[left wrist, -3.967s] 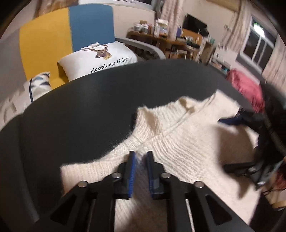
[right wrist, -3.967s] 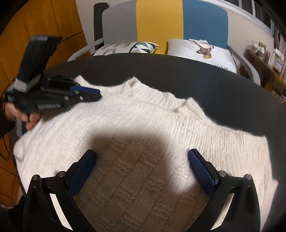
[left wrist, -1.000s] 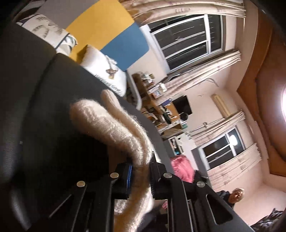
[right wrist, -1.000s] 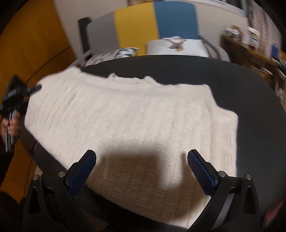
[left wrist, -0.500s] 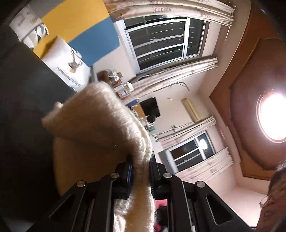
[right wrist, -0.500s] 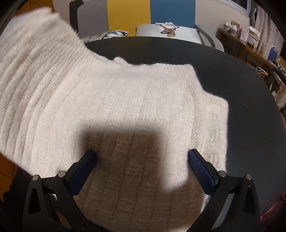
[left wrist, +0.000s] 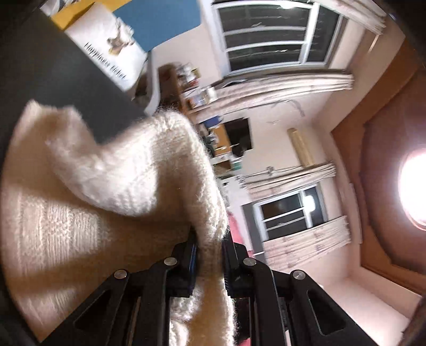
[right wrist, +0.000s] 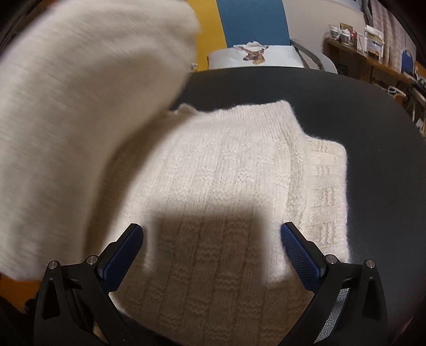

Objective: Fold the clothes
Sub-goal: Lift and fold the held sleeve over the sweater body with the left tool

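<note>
The left claw (left wrist: 209, 255) is clamped on a thick fold of the cream knitted sweater (right wrist: 226, 191), its two black fingers pressing the wool from either side with the blue pads almost buried in it. From that grip the knit rises in a hump and drapes away to the left, where more of it spreads in the left wrist view over the dark tabletop (right wrist: 359, 111). Past the hump that view is tilted, showing a window (left wrist: 269, 34) with pale curtains (left wrist: 287, 85) and a bright ceiling lamp (left wrist: 414, 186) at the right edge.

In the right wrist view the lifted part of the sweater appears as a large blurred cream sheet filling the upper left, raised above the part that lies flat. The flat part sits in the middle of the round tabletop, with one layer overlapping another so that a narrower strip of patterned knit shows along its right side.

The right claw (right wrist: 211, 247) stands wide apart above the near part of the sweater, with nothing between its blue pads (right wrist: 299, 252), and a dark shadow falls on the wool between them.

At the far side of the tabletop stands a chair with yellow and blue panels (right wrist: 253, 18) carrying a white cushion with a deer print (right wrist: 253, 54). A cluttered wooden shelf (right wrist: 356, 50) lies to the far right.
</note>
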Action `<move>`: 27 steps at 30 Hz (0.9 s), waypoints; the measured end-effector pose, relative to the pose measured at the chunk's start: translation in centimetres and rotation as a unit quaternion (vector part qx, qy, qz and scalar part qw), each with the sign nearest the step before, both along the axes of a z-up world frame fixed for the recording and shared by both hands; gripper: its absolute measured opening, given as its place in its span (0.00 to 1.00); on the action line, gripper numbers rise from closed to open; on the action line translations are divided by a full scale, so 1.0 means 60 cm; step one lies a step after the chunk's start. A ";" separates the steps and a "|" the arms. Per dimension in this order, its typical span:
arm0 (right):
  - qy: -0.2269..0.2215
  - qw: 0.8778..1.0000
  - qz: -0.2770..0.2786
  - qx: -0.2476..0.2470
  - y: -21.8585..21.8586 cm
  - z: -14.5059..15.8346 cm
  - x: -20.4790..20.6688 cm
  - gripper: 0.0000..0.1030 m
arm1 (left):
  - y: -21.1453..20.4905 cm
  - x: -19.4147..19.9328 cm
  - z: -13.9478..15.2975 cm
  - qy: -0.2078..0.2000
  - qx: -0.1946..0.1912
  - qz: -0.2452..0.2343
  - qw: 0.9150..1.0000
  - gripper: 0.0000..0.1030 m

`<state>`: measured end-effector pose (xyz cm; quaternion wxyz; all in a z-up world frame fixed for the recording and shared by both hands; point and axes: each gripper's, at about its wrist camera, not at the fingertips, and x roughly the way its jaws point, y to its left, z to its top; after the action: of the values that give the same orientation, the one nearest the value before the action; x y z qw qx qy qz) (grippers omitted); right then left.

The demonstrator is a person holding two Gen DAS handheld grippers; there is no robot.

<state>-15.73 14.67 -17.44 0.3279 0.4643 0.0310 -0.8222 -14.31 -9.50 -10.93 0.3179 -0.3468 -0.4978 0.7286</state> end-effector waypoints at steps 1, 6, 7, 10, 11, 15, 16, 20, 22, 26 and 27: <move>-0.002 1.000 -0.001 -0.016 0.010 0.002 -0.001 1.00 | 0.011 -0.010 -0.013 -0.010 0.000 -0.007 1.000 0.14; 0.005 0.999 -0.018 -0.046 0.066 0.013 0.007 1.00 | 0.043 -0.031 -0.054 -0.046 -0.010 -0.023 0.999 0.15; 0.006 0.998 -0.023 -0.050 0.078 0.015 0.009 1.00 | 0.049 -0.032 -0.059 -0.047 -0.007 -0.029 0.998 0.16; -0.011 0.999 -0.026 -0.042 0.100 0.002 0.015 1.00 | 0.070 -0.041 -0.065 -0.052 -0.005 -0.039 0.998 0.16; -0.017 0.999 -0.027 -0.040 0.103 -0.003 0.017 1.00 | 0.077 -0.044 -0.068 -0.055 -0.005 -0.041 0.998 0.16; -0.021 0.998 -0.029 -0.042 0.107 -0.015 0.025 1.00 | 0.101 -0.056 -0.082 -0.065 -0.012 -0.045 0.997 0.16; -0.024 0.998 -0.032 -0.048 0.109 -0.017 0.023 1.00 | 0.105 -0.056 -0.085 -0.067 -0.011 -0.052 0.996 0.18; -0.031 0.997 -0.031 -0.063 0.111 -0.023 0.017 1.00 | 0.112 -0.053 -0.093 -0.068 0.037 -0.072 0.994 0.20; -0.030 0.997 -0.024 -0.062 0.112 -0.023 0.016 1.00 | 0.102 -0.043 -0.080 -0.055 0.034 -0.073 0.995 0.20; -0.031 0.997 -0.019 -0.065 0.115 -0.024 0.012 1.00 | 0.067 -0.013 -0.054 -0.030 -0.013 -0.057 0.998 0.20; -0.029 0.997 -0.017 -0.066 0.117 -0.023 0.012 1.00 | 0.054 -0.002 -0.047 -0.023 -0.042 -0.045 0.998 0.20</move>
<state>-15.01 21.67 -18.81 0.3443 0.4661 -0.0409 -0.8140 -14.42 -6.25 -13.77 0.3240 -0.3986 -0.4582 0.7254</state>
